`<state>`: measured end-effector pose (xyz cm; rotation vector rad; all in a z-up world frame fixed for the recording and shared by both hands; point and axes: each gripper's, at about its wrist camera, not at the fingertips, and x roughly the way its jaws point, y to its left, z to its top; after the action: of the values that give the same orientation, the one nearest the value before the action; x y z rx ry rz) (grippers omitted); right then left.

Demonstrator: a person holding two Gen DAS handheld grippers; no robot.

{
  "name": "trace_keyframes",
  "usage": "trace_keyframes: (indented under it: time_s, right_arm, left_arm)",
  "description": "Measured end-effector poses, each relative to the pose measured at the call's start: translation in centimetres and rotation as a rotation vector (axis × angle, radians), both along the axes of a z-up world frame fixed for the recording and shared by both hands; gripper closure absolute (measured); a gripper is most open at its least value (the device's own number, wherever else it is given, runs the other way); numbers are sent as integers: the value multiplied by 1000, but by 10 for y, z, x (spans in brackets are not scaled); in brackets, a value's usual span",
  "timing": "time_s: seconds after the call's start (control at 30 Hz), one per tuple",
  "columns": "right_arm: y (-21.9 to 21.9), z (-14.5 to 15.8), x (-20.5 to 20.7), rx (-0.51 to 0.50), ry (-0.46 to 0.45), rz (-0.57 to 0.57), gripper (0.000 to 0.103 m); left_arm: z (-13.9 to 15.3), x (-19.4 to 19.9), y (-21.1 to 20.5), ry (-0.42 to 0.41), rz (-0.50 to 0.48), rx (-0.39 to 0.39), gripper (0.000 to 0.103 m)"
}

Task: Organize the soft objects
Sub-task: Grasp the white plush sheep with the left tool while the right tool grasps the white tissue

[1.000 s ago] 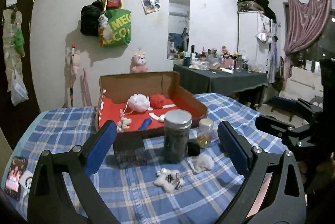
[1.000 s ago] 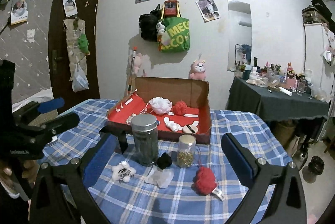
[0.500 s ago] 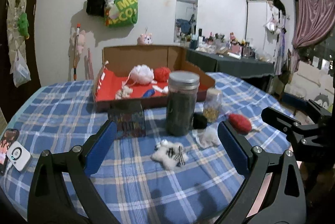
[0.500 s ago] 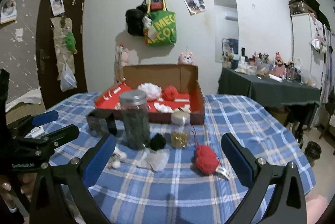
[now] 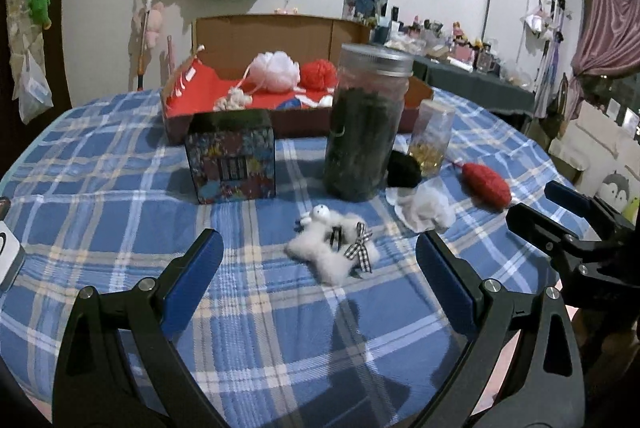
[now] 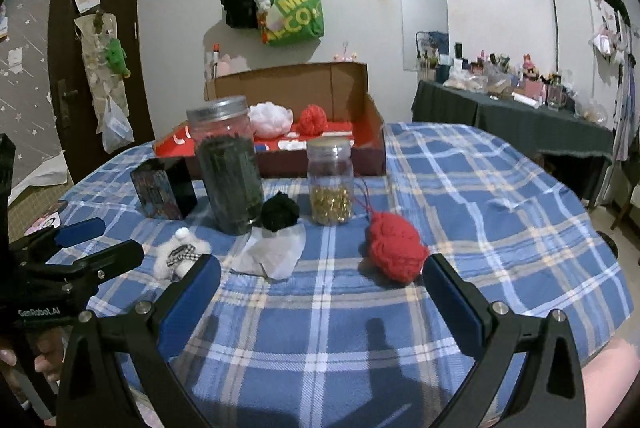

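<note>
Blue-and-white plaid cloth covered the round desk (image 5: pixel 100 188), and a shallow cardboard box (image 5: pixel 260 36) with a red lining stood at its far side, already holding a white puff (image 5: pixel 276 72) and a red pompom (image 5: pixel 318 76). Four soft things lay loose on the cloth in front of it.

The left tool (image 5: pixel 320 292) hovered low over the near edge, its blue-padded jaws spread wide and empty. Directly ahead of it, centred between the jaws, lay the white plush toy (image 5: pixel 332 248), fluffy, flat on its back, with a checked ribbon bow; its long axis ran diagonally, head toward the far left. The right tool (image 6: pixel 320 292) was likewise spread wide and holding nothing. The red knitted ball (image 6: pixel 394 254), dense and woolly with a thin cord trailing away from it, sat just ahead of it toward its right jaw. Between the two toys lay a limp white cloth piece (image 6: pixel 272 252) with a black pompom (image 6: pixel 280 214) at its far edge.

Behind these stood hard items: a tall dark-filled jar (image 5: pixel 366 124) with a metal lid, a small jar (image 6: pixel 330 184) of golden beads, and a printed box (image 5: pixel 232 156). By position, the left tool looked nearer the plush and the right nearer the red ball; a grasp across the plush's short axis would probably need a slight wrist turn.
</note>
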<state>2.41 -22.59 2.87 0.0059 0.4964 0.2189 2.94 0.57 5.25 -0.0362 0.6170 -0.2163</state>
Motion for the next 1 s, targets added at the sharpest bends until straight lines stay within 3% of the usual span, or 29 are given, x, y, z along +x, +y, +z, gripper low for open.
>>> trace_keyframes:
  time_s: [0.33,0.63,0.73,0.83,0.87,0.9,0.97,1.0]
  right_arm:
    - [6,-13,29,25,90,55,0]
    - [20,-15,59,7,165,130,0]
    - [27,-16,68,-17,192,157,7]
    - [36,-22,76,-48,222,188,16]
    - [37,-24,79,-45,232,200,22]
    - [39,-27,81,-41,245,214,27]
    - [42,-30,81,-59,240,220,56]
    - [43,-30,80,-70,228,225,75]
  left_arm:
    - [-15,21,-5,83,-34,49,4]
    - [-18,47,-11,129,-81,151,5]
    - [-20,55,-10,166,-117,147,5]
    - [-22,59,-13,182,-156,135,6]
    - [-23,59,-15,182,-165,135,14]
    - [-24,59,-16,185,-175,135,29]
    - [-28,62,-18,211,-218,111,42]
    - [-28,61,-19,205,-224,107,49]
